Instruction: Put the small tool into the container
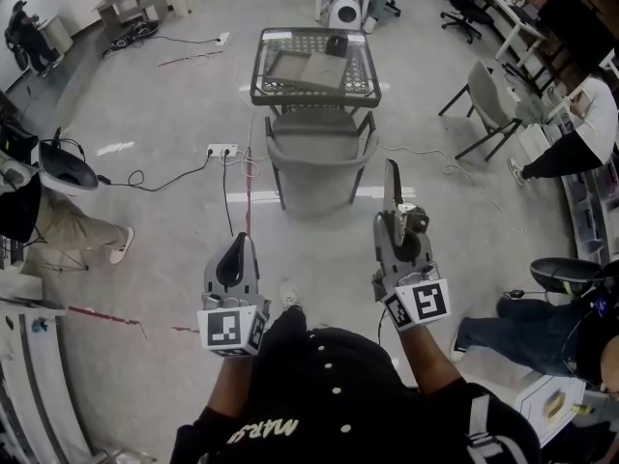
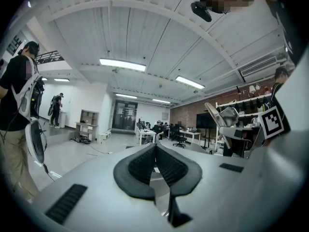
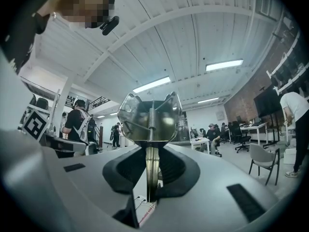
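My right gripper is shut on a shiny metal small tool and holds it upright above the floor. The tool's narrow end points toward the cart. In the right gripper view the tool fills the middle, its thin shank pinched between the dark pads, gripper. My left gripper is shut with nothing in it; in its own view the gripper has its pads meeting. Ahead stands a grey mesh cart with a flat item in its top tray and a deep grey bin beneath.
Cables and a white power strip lie on the floor left of the cart. A grey chair stands at the right. People stand or sit at the left edge and the right edge. Desks line the far right.
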Demonstrator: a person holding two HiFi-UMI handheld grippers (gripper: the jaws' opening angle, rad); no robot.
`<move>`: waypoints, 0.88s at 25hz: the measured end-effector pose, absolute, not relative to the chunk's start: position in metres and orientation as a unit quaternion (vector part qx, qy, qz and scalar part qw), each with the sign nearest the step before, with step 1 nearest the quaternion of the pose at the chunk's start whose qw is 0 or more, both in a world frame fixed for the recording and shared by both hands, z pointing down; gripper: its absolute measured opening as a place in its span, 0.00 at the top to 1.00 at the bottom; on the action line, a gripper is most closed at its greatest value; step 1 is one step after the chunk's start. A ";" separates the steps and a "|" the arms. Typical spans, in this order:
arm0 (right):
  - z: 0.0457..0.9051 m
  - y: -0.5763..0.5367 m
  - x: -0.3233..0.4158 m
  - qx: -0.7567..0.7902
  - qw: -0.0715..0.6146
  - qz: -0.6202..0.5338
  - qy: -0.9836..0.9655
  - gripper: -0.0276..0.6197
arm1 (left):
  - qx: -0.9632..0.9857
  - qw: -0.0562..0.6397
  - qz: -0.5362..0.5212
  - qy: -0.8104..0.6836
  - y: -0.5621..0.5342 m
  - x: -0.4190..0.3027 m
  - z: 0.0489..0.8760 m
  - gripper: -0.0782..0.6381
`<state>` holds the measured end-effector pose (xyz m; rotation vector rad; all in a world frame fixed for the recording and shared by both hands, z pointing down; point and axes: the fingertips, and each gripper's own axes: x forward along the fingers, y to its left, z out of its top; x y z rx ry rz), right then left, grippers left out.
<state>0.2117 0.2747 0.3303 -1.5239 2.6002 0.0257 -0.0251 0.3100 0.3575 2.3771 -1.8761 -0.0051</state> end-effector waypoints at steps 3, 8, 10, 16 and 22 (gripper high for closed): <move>0.329 0.255 0.208 -0.505 0.065 0.007 0.861 0.84 | 0.785 0.058 -0.001 -0.616 0.289 -0.029 0.357 0.86; 0.325 0.227 0.195 -0.502 0.060 0.011 0.862 0.84 | 0.785 0.060 -0.006 -0.617 0.259 -0.041 0.356 0.86; 0.324 0.216 0.191 -0.503 0.059 0.014 0.862 0.84 | 0.786 0.060 -0.009 -0.615 0.248 -0.044 0.355 0.86; 0.324 0.190 0.178 -0.504 0.059 0.011 0.861 0.84 | 0.791 0.062 -0.008 -0.609 0.219 -0.053 0.351 0.86; 0.324 0.166 0.171 -0.511 0.058 0.013 0.858 0.84 | 0.796 0.060 -0.011 -0.603 0.192 -0.061 0.352 0.86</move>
